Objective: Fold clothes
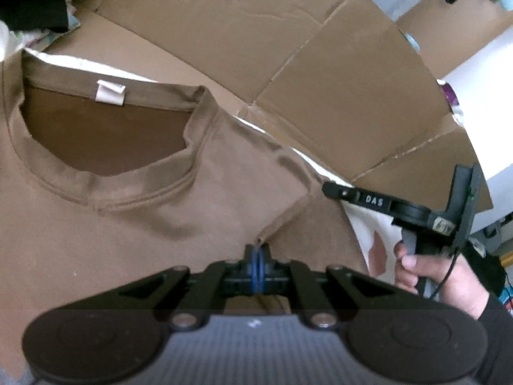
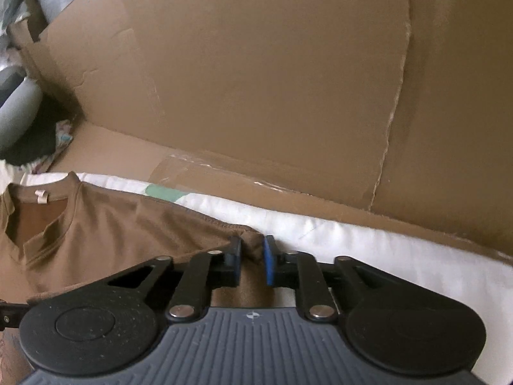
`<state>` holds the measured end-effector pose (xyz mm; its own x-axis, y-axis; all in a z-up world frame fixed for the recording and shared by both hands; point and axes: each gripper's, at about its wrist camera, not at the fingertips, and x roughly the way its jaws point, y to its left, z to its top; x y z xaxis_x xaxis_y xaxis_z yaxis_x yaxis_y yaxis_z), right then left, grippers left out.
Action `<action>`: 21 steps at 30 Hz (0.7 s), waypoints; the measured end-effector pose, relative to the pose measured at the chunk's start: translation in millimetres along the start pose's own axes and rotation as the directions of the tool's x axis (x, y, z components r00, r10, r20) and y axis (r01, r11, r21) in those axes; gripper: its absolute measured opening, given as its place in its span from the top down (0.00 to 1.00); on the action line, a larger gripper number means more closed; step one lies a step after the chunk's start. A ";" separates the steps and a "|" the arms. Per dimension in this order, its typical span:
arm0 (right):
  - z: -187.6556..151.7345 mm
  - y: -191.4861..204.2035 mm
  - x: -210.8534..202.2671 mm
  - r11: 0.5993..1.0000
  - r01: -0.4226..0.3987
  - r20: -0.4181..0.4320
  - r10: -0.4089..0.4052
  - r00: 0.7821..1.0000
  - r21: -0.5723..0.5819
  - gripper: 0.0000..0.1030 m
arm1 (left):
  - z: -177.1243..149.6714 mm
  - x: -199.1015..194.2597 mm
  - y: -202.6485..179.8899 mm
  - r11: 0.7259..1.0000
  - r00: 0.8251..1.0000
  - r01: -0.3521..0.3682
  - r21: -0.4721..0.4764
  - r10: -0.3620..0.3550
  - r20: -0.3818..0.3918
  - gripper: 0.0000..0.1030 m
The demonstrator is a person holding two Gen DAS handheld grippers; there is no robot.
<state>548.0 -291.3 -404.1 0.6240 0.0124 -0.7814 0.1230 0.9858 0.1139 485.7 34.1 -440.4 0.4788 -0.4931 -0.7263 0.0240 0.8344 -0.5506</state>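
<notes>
A brown T-shirt [image 1: 128, 224] lies flat, front up, its collar [image 1: 105, 173] and white label [image 1: 110, 93] toward the upper left. My left gripper [image 1: 258, 256] is shut on the shirt where the sleeve seam meets the body. In the left wrist view my right gripper [image 1: 330, 189] reaches the sleeve's outer edge from the right, held by a hand [image 1: 442, 276]. The right wrist view shows the right gripper [image 2: 252, 256] open, its blue pads [image 2: 268, 260] apart with the brown sleeve end [image 2: 253, 245] between them. The T-shirt [image 2: 112, 224] spreads to the left.
A white cloth [image 2: 352, 240] covers the surface under the shirt. A cardboard wall [image 2: 256, 80] stands close behind, flaps [image 1: 320, 80] folded out. Dark and patterned clutter [image 2: 38, 141] sits at the far left corner. More boxes [image 1: 465, 32] stand to the right.
</notes>
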 end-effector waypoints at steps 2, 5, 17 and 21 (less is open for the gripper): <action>0.7 5.2 0.1 0.999 0.021 -0.001 -0.021 1.000 -0.045 0.92 | 0.9 -1.2 -1.8 1.000 1.000 0.003 -0.001 -0.003 -0.003 0.99; 1.6 13.0 0.3 0.992 0.052 -0.001 -0.052 0.999 -0.113 0.93 | 3.7 3.2 -3.0 1.000 1.000 -0.008 0.009 0.008 -0.005 0.99; 13.6 -12.0 -25.0 0.999 0.026 -0.042 -0.028 0.999 -0.041 0.70 | 15.3 18.9 10.1 0.999 0.995 -0.024 -0.038 0.020 -0.101 0.93; 0.9 -33.5 -54.8 1.000 0.003 -0.048 -0.002 0.999 0.010 0.66 | 17.4 15.5 7.3 1.000 0.994 -0.020 -0.022 0.018 -0.112 0.76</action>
<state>510.3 -325.1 -364.5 0.5858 0.0183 -0.8103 0.1328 0.9841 0.1183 508.6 36.8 -448.5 0.3776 -0.5027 -0.7776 -0.0048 0.8387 -0.5445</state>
